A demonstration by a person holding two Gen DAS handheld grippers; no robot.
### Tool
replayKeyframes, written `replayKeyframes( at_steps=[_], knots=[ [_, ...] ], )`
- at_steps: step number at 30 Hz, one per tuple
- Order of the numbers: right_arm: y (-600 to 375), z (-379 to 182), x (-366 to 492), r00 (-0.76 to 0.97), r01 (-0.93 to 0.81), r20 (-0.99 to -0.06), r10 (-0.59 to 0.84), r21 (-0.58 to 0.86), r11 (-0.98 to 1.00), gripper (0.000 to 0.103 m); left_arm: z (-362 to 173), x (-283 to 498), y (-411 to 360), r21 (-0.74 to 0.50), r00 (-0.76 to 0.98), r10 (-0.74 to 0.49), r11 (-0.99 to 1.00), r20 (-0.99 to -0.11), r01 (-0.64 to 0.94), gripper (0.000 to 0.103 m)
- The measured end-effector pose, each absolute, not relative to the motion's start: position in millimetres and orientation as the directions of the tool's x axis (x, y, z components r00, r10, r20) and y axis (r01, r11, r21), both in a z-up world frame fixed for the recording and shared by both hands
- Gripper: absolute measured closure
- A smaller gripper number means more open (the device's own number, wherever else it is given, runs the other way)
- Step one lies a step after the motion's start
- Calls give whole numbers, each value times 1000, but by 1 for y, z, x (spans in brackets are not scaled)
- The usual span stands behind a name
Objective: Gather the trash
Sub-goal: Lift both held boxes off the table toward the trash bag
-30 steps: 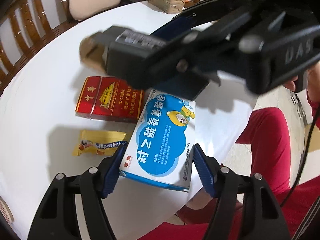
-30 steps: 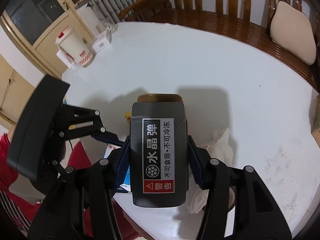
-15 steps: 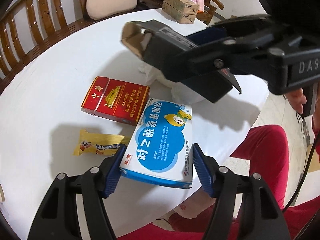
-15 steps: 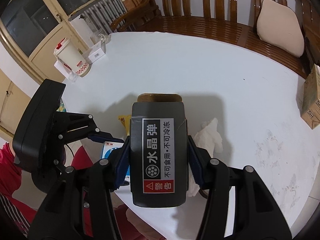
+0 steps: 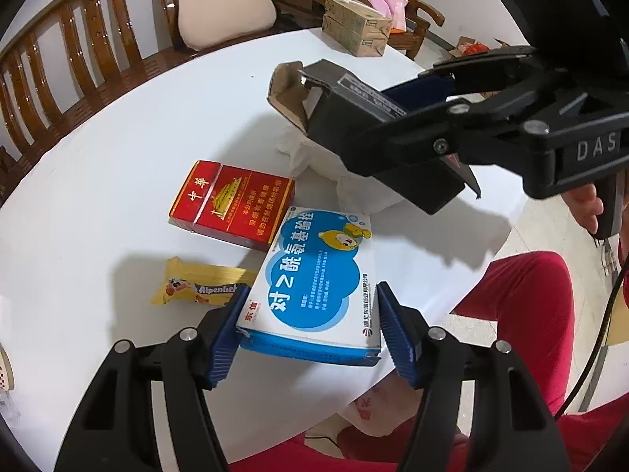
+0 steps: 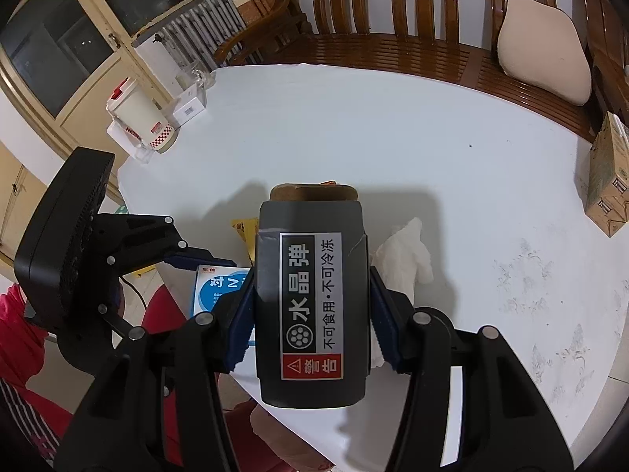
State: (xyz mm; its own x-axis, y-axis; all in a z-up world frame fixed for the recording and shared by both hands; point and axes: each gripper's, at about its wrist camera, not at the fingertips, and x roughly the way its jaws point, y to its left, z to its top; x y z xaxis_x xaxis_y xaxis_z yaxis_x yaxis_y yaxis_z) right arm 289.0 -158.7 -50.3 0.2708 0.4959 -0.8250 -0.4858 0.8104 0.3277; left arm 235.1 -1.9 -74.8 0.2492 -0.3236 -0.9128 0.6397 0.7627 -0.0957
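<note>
The right tongs [image 6: 310, 314] grip a dark box [image 6: 310, 303] firmly, held in the air over the near edge of the surface [image 5: 98, 157]. The left tongs [image 5: 310, 326] straddle the blue box [image 5: 314, 275], which lies at that same edge; whether the pads [image 5: 226, 330] press on it yet I cannot tell. That box partly overhangs the edge — a skewed or weak squeeze could tip it to the floor. Its cardboard may also buckle and slip. The red pack [image 5: 232, 208] and the candy wrapper [image 5: 196, 283] lie just beside it, so a pad could nudge either. The tissue [image 6: 409, 251] lies under the dark box — a careless lowering could drag it.
</note>
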Motion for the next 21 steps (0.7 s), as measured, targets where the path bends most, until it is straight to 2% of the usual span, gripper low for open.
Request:
replayKeyframes(
  at_steps=[21],
  knots=[
    [-179, -4, 233, 417, -441, -810, 413, 217, 871, 51, -24, 199, -7, -48, 361, -356, 766, -862, 640, 41]
  ],
)
